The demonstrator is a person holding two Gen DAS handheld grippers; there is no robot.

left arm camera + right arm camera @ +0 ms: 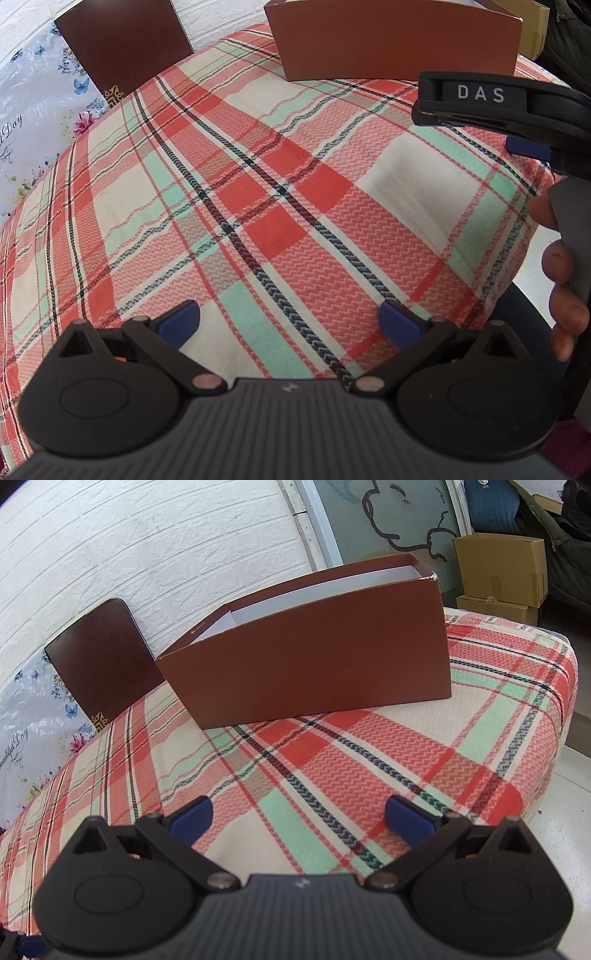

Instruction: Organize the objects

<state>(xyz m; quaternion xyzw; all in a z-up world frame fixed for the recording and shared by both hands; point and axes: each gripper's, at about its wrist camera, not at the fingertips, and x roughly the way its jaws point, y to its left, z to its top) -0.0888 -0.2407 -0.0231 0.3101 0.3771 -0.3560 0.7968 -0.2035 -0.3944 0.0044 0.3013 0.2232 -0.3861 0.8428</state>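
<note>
An open brown cardboard box (314,657) with a white inside stands at the far side of the plaid-covered table (332,768); what is inside it is hidden. It also shows in the left wrist view (391,40) at the top. Its dark brown lid (99,661) leans against the white brick wall to the left, also seen in the left wrist view (125,44). My left gripper (290,325) is open and empty above the cloth. My right gripper (299,818) is open and empty, well short of the box. The right gripper (517,122) shows side-on at the right edge of the left wrist view.
A floral sheet (22,731) hangs at the left beside the lid. Cardboard cartons (502,572) stand on the floor beyond the table's far right corner. The table's right edge (557,738) drops to a pale floor.
</note>
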